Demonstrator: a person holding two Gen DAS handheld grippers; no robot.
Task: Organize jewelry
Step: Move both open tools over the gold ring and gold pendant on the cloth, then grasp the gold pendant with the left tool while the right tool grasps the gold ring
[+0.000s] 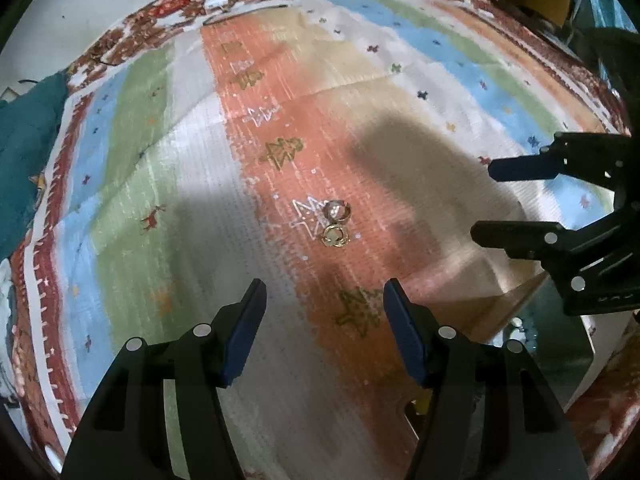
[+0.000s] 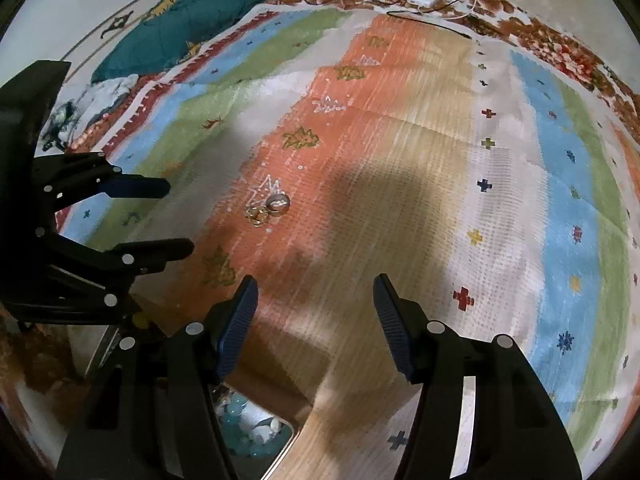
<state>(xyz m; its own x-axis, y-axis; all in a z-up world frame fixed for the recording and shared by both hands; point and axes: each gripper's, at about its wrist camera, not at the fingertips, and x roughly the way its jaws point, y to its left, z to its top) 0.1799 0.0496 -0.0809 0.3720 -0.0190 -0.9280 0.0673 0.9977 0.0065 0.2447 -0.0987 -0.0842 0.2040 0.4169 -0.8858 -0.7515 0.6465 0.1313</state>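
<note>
Left wrist view: two small pieces of jewelry lie side by side on the orange stripe of the patterned cloth (image 1: 192, 184), a little above the middle of the frame. The upper one is a silver ring (image 1: 338, 210); touching or just below it is a gold ring (image 1: 336, 236) with a looped top. They sit straight ahead of the left gripper (image 1: 325, 298), slightly right of its centre line, with bare cloth between fingertips and rings. Being near-round, they offer no real long axis. The left gripper's jaws are spread wide and hold nothing. The right gripper (image 1: 484, 202) enters from the right edge, also spread and empty, its fingertips pointing left toward the rings. At lower right a tray (image 1: 560, 344) shows partly under the right gripper; its contents are too blurred to name.

Right wrist view: the silver ring (image 2: 278, 203) and gold ring (image 2: 257, 214) lie left of centre, ahead and to the left of the right gripper (image 2: 315, 293), whose jaws stand wide apart, touching nothing. The left gripper (image 2: 180, 216) comes in from the left edge, spread and empty, its tips near the rings. I judge the left gripper the nearer and better lined up. At the bottom, an open box (image 2: 280, 446) holds pale blue beads (image 2: 240, 432).
</note>
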